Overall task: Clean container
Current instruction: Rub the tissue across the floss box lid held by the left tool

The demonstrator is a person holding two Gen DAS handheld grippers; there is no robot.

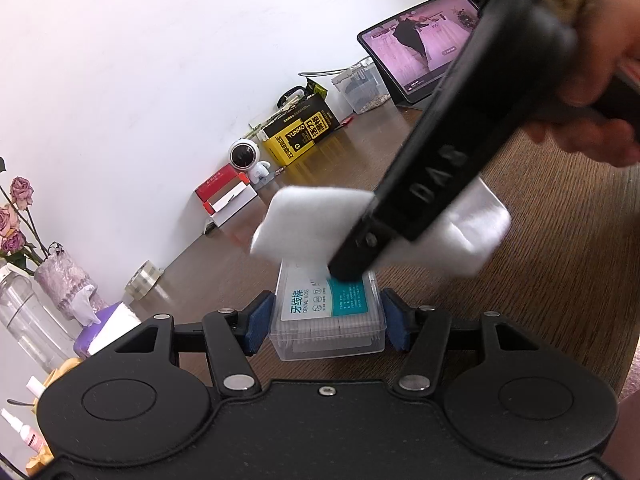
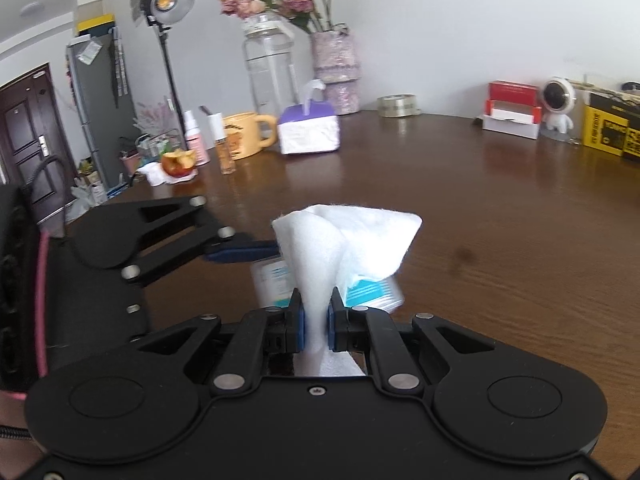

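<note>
Here, on the brown wooden table (image 1: 560, 240): clear dental floss box (image 1: 328, 320), clamped at its two short ends between blue pads (image 1: 256, 326) of left gripper (image 1: 326, 326). Above it, right gripper (image 2: 316, 322), pinched tight on white wipe cloth (image 2: 348, 240), tip pressed onto box's teal label. Beyond, by the wall: purple tissue pack (image 2: 310, 128), tape roll (image 2: 398, 105), yellow carton (image 1: 298, 132).

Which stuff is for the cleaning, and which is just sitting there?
For the cleaning:
dental floss box, held in left gripper
white wipe, pinched by right gripper

Just sitting there:
tape roll
yellow mug
bitten apple
tissue pack
tablet
</note>
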